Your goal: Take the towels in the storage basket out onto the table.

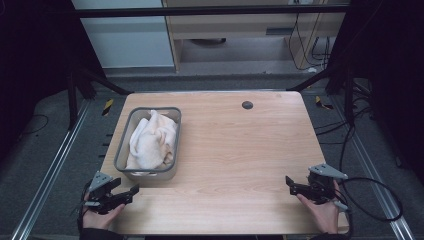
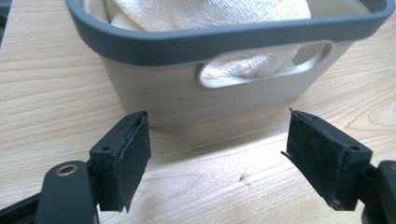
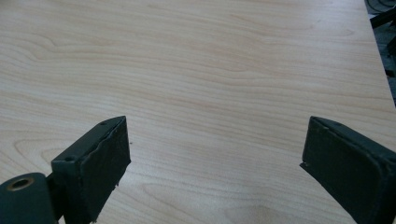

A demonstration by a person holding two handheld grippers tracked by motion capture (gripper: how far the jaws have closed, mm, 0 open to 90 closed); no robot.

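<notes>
Left gripper view: basket (image 2: 187,93) near ahead of gaping left hand-held gripper (image 2: 217,154).

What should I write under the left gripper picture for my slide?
Left gripper, jaws open, faces a grey basket of white towel on the wooden table.

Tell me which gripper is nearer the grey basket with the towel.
Left. The left gripper sits just in front of the basket, jaws open toward it; the right gripper is far across the table.
</notes>
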